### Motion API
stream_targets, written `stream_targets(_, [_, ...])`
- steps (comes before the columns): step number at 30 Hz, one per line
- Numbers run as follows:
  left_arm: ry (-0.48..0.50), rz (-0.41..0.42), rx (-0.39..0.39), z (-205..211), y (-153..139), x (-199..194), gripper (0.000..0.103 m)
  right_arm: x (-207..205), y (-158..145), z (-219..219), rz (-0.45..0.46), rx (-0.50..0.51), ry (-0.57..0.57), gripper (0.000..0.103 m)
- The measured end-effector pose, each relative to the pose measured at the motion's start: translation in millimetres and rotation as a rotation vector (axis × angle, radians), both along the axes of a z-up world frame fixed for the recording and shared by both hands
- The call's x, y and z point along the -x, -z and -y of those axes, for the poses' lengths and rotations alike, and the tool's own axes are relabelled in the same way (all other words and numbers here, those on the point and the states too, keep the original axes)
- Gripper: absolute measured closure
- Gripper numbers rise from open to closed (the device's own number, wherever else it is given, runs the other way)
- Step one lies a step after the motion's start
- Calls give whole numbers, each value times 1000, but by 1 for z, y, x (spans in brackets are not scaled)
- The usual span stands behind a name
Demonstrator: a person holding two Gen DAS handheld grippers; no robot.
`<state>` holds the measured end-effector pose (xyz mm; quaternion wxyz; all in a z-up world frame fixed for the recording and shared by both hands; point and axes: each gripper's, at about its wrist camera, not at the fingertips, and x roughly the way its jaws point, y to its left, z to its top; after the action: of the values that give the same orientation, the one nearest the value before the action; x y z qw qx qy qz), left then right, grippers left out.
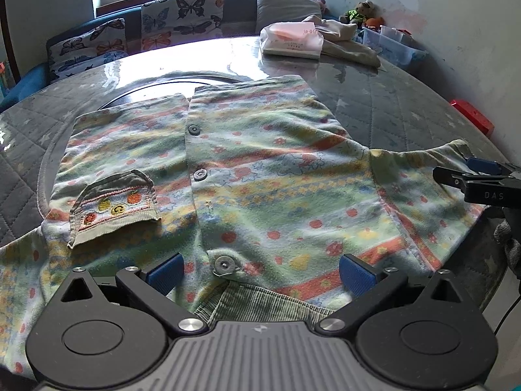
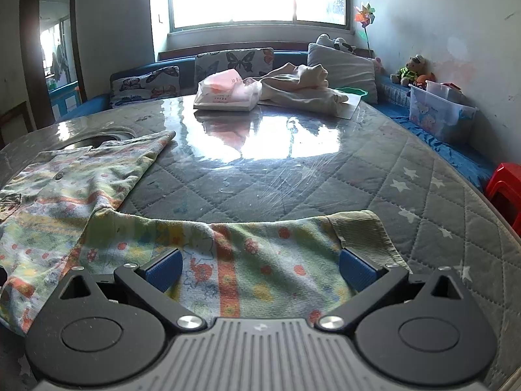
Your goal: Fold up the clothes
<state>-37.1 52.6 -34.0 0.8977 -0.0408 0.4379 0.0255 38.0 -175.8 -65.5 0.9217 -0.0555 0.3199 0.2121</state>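
A small patterned jacket (image 1: 260, 176) with buttons, a corduroy pocket (image 1: 114, 208) and a corduroy collar lies spread flat on the round table. My left gripper (image 1: 260, 272) hovers open over the collar end, nothing between its blue pads. The jacket's right sleeve (image 2: 247, 254) stretches out sideways, ending in a corduroy cuff (image 2: 364, 231). My right gripper (image 2: 259, 272) is open above that sleeve, jaws wide on either side of it. The right gripper (image 1: 469, 177) also shows at the right edge of the left wrist view, beside the sleeve.
At the table's far side lie a pink tissue pack (image 2: 228, 93) and a cream garment (image 2: 306, 91). A bench with butterfly cushions (image 2: 146, 84) runs behind. A plastic box (image 2: 439, 117) and a red stool (image 2: 504, 189) stand at the right. The quilted tabletop (image 2: 293, 176) has a glossy cover.
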Motion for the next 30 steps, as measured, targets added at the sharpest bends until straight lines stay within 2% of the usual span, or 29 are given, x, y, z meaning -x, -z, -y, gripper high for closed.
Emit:
stream_targets(14, [2, -7, -39, 5, 2, -1, 0, 1, -1, 3, 4, -14, 3, 0])
stream_targets(18, [6, -16, -40, 5, 2, -3, 0, 2, -8, 17, -9, -75, 56, 0])
stream_targets(20, [7, -20, -43, 6, 2, -4, 0, 4, -11, 23, 11, -61, 96, 0])
stream_targets(24, [15, -22, -43, 5, 1, -3, 0, 4, -13, 39, 24, -19, 186, 4])
stream_targets(30, [19, -12, -26, 3, -3, -2, 0, -3, -11, 73, -67, -55, 296, 22])
